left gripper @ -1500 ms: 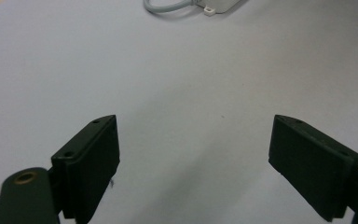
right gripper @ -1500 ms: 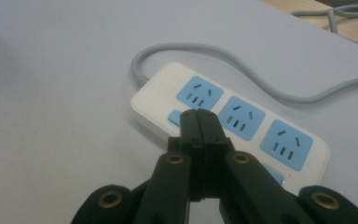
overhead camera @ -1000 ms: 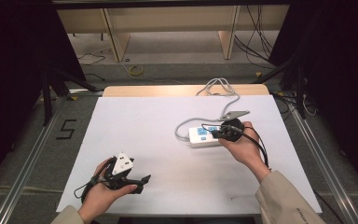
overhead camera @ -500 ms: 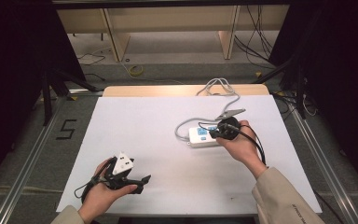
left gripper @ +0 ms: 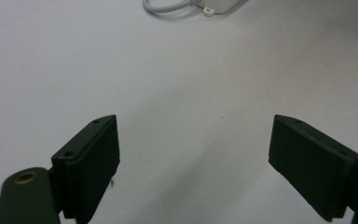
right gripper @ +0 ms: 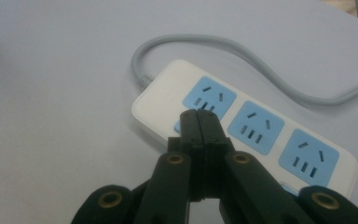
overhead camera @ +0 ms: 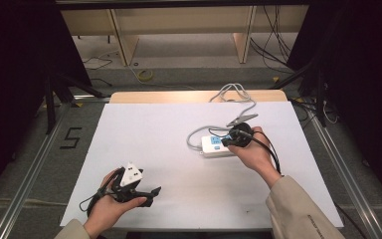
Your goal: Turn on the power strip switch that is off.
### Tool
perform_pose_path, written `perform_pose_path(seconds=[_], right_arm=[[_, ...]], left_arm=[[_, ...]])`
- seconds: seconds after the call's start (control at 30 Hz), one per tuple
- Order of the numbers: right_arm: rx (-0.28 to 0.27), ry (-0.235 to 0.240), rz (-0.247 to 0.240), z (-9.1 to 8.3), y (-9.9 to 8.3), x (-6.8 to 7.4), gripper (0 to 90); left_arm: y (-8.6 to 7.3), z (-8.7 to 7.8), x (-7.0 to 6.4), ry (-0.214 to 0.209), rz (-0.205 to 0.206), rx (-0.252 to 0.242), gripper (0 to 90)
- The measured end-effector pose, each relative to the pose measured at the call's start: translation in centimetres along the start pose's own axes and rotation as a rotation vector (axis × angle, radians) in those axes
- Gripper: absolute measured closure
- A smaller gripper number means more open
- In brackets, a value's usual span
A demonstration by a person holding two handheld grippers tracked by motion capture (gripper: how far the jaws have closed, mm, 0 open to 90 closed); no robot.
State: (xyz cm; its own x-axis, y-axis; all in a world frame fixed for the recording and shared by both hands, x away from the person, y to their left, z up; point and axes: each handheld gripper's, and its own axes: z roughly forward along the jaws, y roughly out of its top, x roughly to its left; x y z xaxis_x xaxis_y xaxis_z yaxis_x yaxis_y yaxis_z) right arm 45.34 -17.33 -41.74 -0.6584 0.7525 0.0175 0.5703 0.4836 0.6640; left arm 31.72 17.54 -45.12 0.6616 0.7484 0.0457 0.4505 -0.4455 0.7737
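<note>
Table (overhead camera: 144, 124) first: its white top is bare across the whole left half and along the near edge, so either hand has wide room to swing there without meeting anything. The far edge, by contrast, carries the loop of grey cable (overhead camera: 231, 94) that runs over it toward the floor.

Next the power strip (overhead camera: 215, 145), lying right of centre, well in from every edge, with its cable curling round its left end. It is light and unanchored, so a press that lands off-centre or at a slant could tip it or skid it toward the cable; a snag there might drag the loop along.

The right gripper (right gripper: 199, 122) has its jaws pressed together with nothing between them, tips down on the strip beside the leftmost blue socket (right gripper: 209, 98), apparently at a small blue button. The risk is slipping off that button into the socket slots.

The left gripper (overhead camera: 138, 191) rests near the table's near-left corner, jaws wide apart and empty, well apart from the strip, so it offers no steadying hold.
</note>
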Motion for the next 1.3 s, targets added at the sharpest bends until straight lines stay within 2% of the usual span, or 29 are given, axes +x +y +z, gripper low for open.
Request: perform_pose_path(seconds=[0.77, 1.07, 1.3], right_arm=[[0.068, 0.018, 0.004, 2.1, 0.9, 0.0, 90.0], [0.084, 0.018, -0.003, 2.4, 1.6, 0.3, 90.0], [0.107, 0.013, -0.001, 2.6, 1.7, 0.0, 90.0]], left_arm=[[0.0, 0.0, 0.0, -0.001, 0.000, 0.000, 15.9], [0.0, 0.0, 0.0, -0.002, 0.002, 0.000, 15.9], [0.0, 0.0, 0.0, 0.000, 0.004, 0.002, 15.9]])
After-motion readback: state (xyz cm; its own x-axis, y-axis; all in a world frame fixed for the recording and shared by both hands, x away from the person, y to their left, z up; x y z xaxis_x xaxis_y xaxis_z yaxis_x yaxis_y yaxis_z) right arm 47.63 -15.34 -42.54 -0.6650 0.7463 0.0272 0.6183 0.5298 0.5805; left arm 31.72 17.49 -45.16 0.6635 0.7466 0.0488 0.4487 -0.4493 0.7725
